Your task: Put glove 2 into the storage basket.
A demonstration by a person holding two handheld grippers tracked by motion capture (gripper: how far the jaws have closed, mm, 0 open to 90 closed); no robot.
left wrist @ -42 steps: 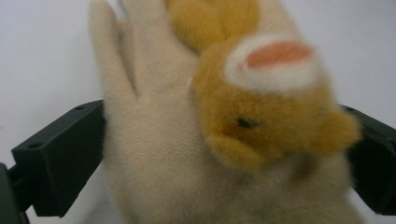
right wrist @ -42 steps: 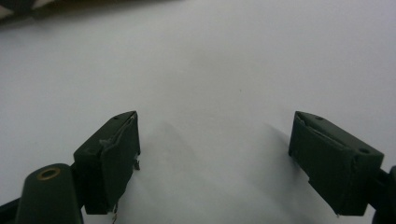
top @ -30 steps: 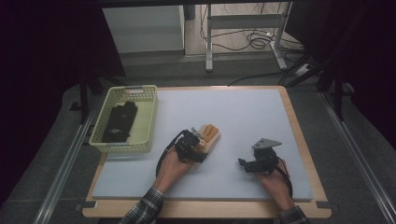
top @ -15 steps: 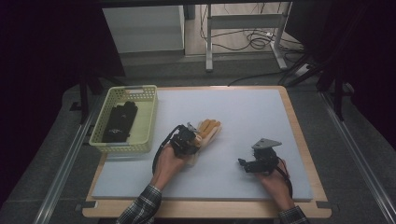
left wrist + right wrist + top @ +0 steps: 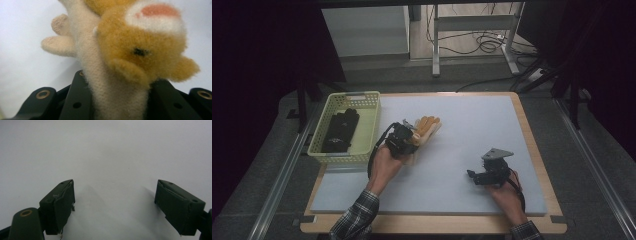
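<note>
A fuzzy cream and orange glove [image 5: 140, 50] with an animal face on its back stands pinched between the two black jaws of my left gripper [image 5: 120, 100], which is shut on its cuff. From above, that left gripper [image 5: 409, 140] holds the glove [image 5: 428, 126] over the white mat, just right of the basket, with the glove's fingers pointing away. My right gripper [image 5: 472, 175] rests near the mat's front right. Its jaws [image 5: 115, 202] stand wide open over bare mat with nothing between them.
A pale green basket [image 5: 362, 97] sits at the mat's left edge with a dark folded item [image 5: 339, 129] inside. The white mat [image 5: 472, 115] lies on a wooden table. Dark floor, table legs and cables lie beyond the far edge.
My left hand has moved up and toward the far left, carrying the glove with it off the mat. The right hand has stayed put.
</note>
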